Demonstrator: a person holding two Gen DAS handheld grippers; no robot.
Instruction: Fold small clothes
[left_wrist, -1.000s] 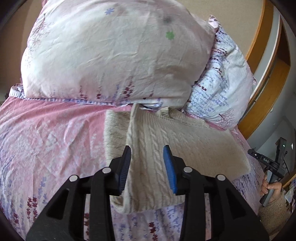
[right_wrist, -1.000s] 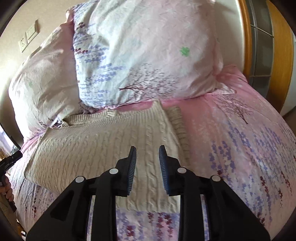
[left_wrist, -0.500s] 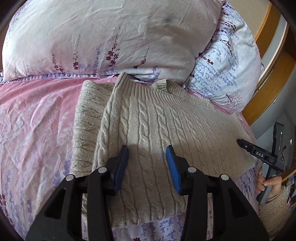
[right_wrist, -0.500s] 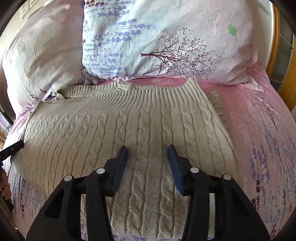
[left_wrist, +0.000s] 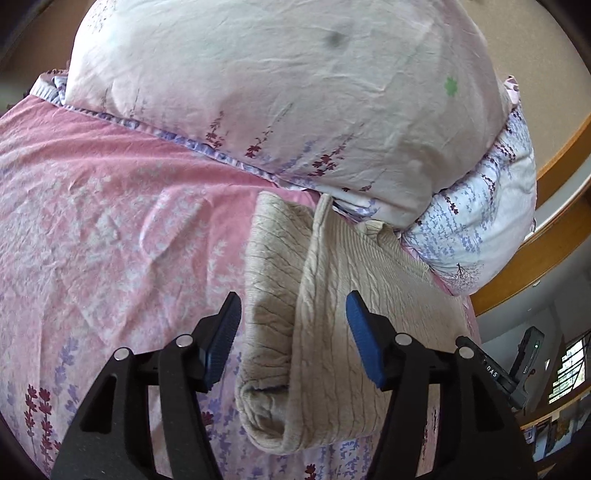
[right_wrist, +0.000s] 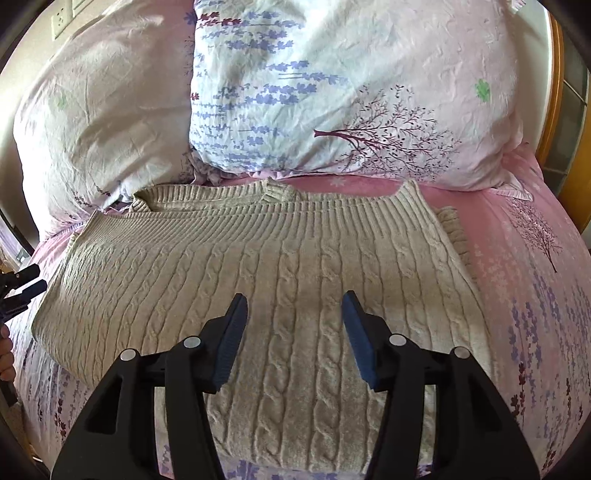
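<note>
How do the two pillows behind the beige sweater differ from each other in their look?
The left pillow is mostly plain pale pink with faint sprigs; the right pillow shows bold purple lavender and a dark red tree. The left pillow is half hidden, since the right pillow overlaps its edge. Each carries a small green mark. Both lean behind the sweater on the pink sheet, and both look creased.

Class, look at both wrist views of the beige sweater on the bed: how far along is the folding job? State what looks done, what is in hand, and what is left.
Done: the sweater lies folded over on the pink sheet, one side doubled. In hand: nothing; the left gripper and right gripper have just been opening and hover above the knit, pads clear. Left: probably another fold to make it compact, though that is a guess.
</note>
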